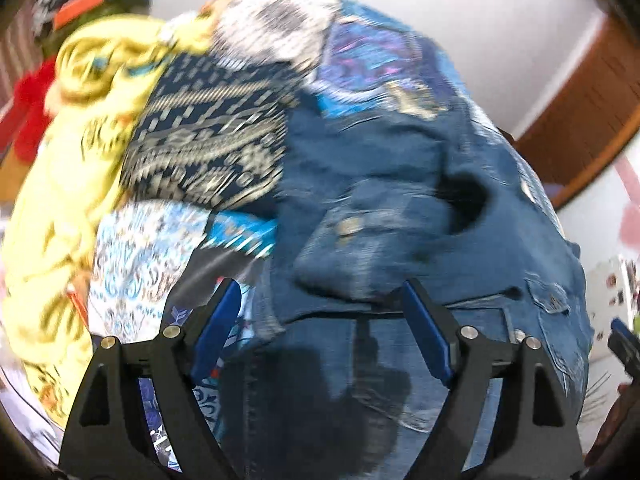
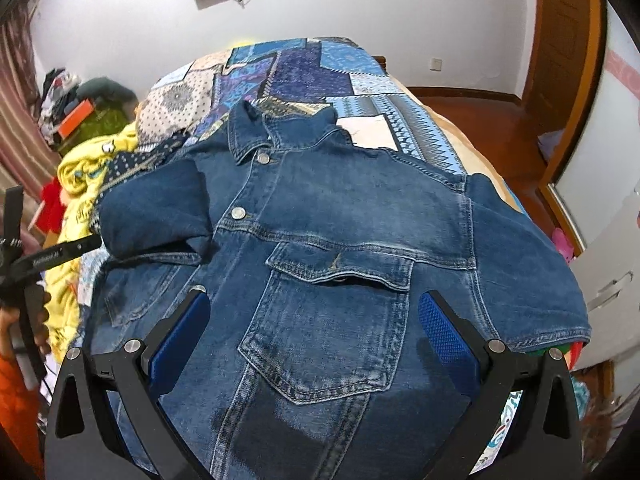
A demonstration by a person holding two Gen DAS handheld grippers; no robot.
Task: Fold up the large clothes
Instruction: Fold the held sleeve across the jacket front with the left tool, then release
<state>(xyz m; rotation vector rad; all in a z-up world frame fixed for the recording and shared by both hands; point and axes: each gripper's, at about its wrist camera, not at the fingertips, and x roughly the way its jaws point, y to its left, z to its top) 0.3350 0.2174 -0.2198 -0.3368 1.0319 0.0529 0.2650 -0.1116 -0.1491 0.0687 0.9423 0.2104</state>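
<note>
While my right claw [image 2: 314, 320] hovers with its textured blue pads wide apart over the jacket [image 2: 340, 240], my left claw [image 1: 320, 312] gapes too. The denim lies face-up on the patchwork bed [image 2: 304, 72]: two metal buttons, one flapped pocket. Yellow cloth [image 2: 80, 176] is heaped beside it.
</note>
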